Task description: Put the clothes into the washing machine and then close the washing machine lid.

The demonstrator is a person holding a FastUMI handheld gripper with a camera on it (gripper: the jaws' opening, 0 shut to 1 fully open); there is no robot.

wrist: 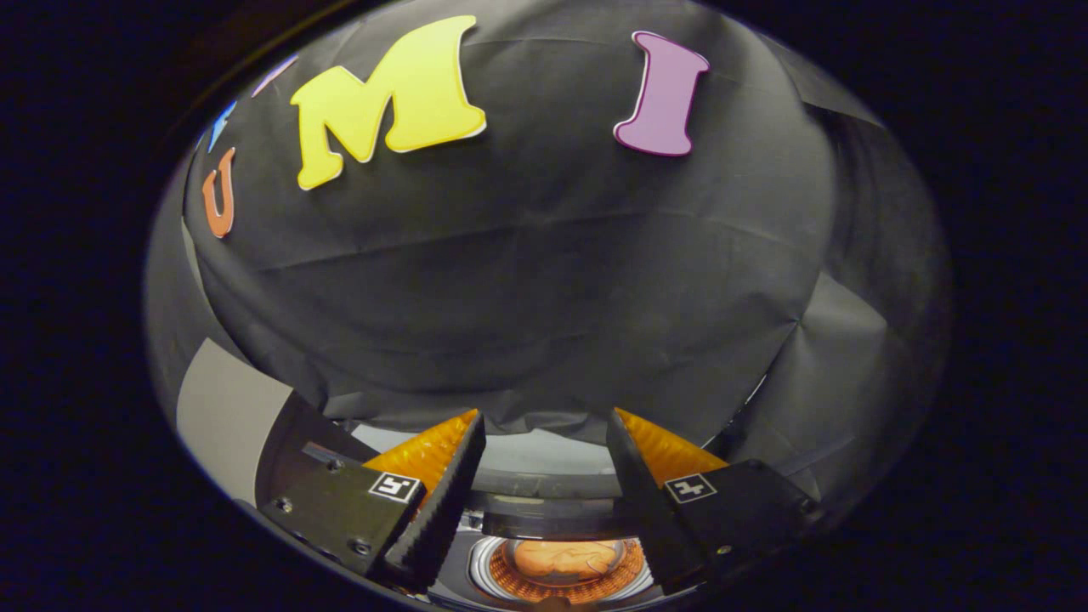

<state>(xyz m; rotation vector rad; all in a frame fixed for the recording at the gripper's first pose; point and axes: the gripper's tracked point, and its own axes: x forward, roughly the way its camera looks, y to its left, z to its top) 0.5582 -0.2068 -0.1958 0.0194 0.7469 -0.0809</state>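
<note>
My gripper [545, 416] is open, its two fingers spread wide with nothing between them, and it points at the black cloth wall. Low between the fingers I look down into the washing machine [484, 557], a small one with a round open drum [510, 586]. A crumpled, orange-lit piece of clothing [565, 557] lies inside the drum. A dark curved band [544, 508] stands just beyond the drum opening; I cannot tell whether it is the raised lid or the machine's rim. The fingers are above the machine and touch nothing.
The black cloth wall [527, 280] rises close ahead. A pale surface [544, 452] runs along its foot beyond the machine. A grey panel [223, 416] stands to the left of the left finger.
</note>
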